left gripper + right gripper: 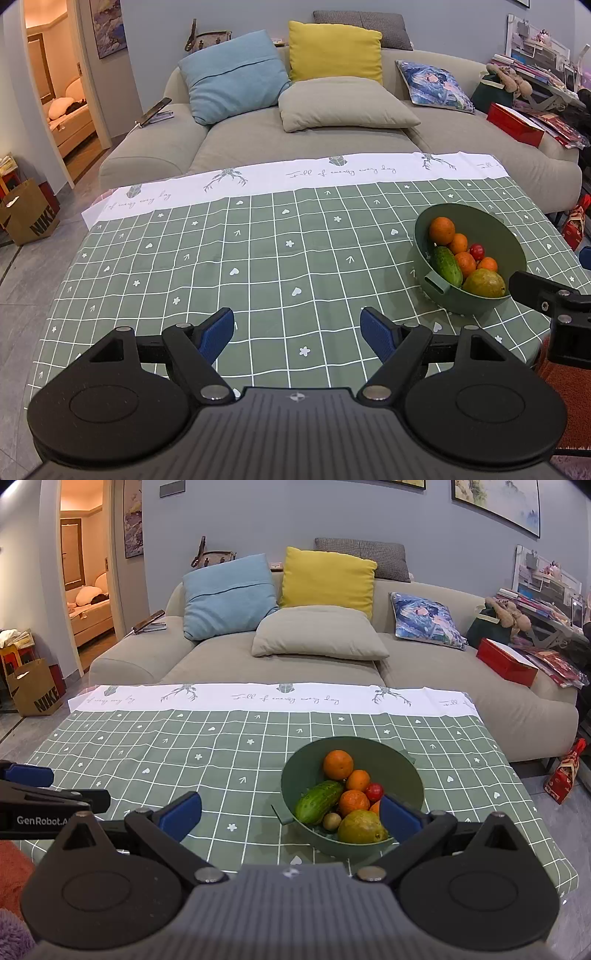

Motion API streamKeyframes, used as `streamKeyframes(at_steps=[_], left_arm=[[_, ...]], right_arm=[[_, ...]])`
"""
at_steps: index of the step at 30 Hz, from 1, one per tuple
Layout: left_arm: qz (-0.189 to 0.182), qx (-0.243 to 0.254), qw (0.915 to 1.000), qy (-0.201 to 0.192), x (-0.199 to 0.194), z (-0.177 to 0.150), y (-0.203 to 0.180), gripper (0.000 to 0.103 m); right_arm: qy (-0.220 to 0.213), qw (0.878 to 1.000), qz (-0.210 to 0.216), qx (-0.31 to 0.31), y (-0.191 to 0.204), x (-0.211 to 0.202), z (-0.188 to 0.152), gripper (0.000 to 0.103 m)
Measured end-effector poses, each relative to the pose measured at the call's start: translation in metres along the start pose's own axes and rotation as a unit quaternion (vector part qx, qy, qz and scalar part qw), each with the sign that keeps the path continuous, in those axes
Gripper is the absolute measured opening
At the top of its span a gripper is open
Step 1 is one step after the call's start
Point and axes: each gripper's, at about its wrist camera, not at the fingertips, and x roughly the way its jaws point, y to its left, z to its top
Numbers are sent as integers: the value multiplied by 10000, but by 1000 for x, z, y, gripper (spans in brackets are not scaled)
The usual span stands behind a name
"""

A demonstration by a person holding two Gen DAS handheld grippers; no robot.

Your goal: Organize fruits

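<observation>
I hold my left gripper [297,338] low at the near left, its blue-padded fingers [218,334] spread wide and gripping nothing. My right gripper [291,814], close beside it on the right, stands equally agape and level, both pointing toward the far side.

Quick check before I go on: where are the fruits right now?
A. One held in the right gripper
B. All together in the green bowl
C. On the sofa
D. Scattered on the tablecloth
B: the oranges, cucumber and the rest sit in the green bowl, and the left gripper and right gripper are both open and empty.
</observation>
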Motion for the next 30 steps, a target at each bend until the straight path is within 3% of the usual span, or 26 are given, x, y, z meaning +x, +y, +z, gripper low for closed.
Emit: streamKeyframes(at_steps=[30], left_arm=[[15,7,10000,23,0,0,2,91]], right_arm=[[8,10000,16,-25,1,2,-1,98]])
